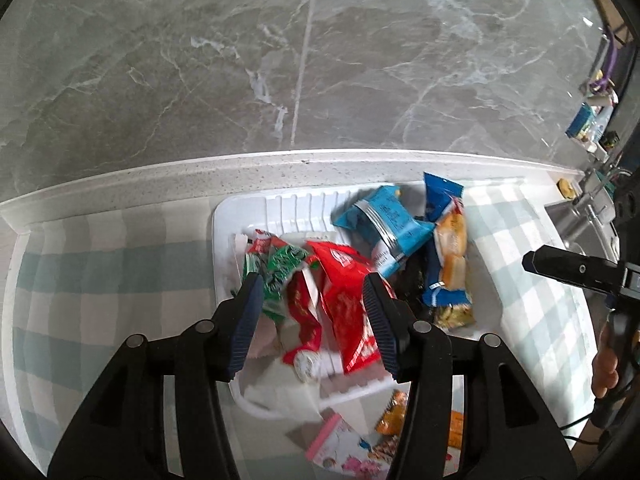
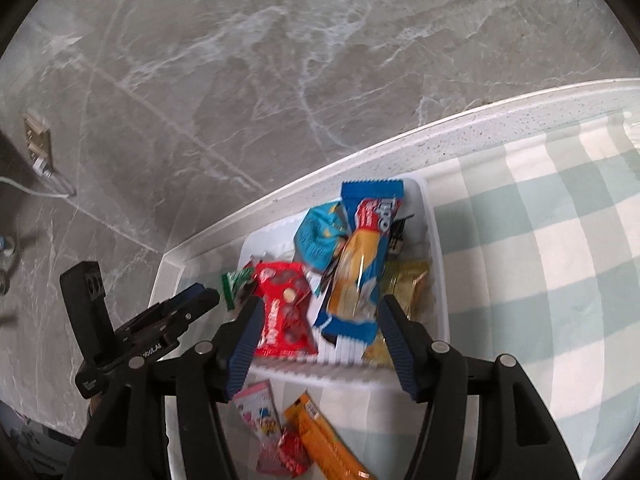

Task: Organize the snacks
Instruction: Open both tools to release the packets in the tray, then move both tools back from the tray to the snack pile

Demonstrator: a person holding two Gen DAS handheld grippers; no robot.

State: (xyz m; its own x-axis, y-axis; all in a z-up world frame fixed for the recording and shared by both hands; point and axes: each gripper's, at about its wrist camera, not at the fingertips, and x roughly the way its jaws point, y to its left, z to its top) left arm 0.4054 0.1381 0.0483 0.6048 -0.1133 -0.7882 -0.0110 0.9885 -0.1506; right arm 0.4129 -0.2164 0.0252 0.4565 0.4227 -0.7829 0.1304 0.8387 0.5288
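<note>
Down at the bottom of both wrist views the tongs fill the frame, and both pairs stand wide with nothing between the pads. The left gripper (image 1: 312, 316) hovers over the red packets (image 1: 344, 312) and the green-and-white packet (image 1: 276, 276) at the near-left end of the white tray (image 1: 224, 216); the right gripper (image 2: 318, 340) hangs over the blue Tipo packet (image 2: 360, 264) and a red candy bag (image 2: 280, 312). My guess is they're spread like that because nothing's being picked yet — just lined up above the pile.

Most of the snacks are already heaped in the tray, which sits mid-frame on the checked cloth (image 1: 100, 264) close to the counter's back edge, so that's clearly the collecting spot. A few are not in yet: a pink packet (image 2: 256, 408), an orange bar (image 2: 324, 436) and a small red one (image 2: 292, 456) lie on the cloth at the bottom, just outside the near rim.

Hard to read: the packets overlap, so what's underneath — something dark beside the teal packet (image 1: 384, 220) — I can't identify. The yellowish packet (image 2: 404, 284) is half covered. Both frames are blurry, and the gripper bodies hide the tray's near corners.
</note>
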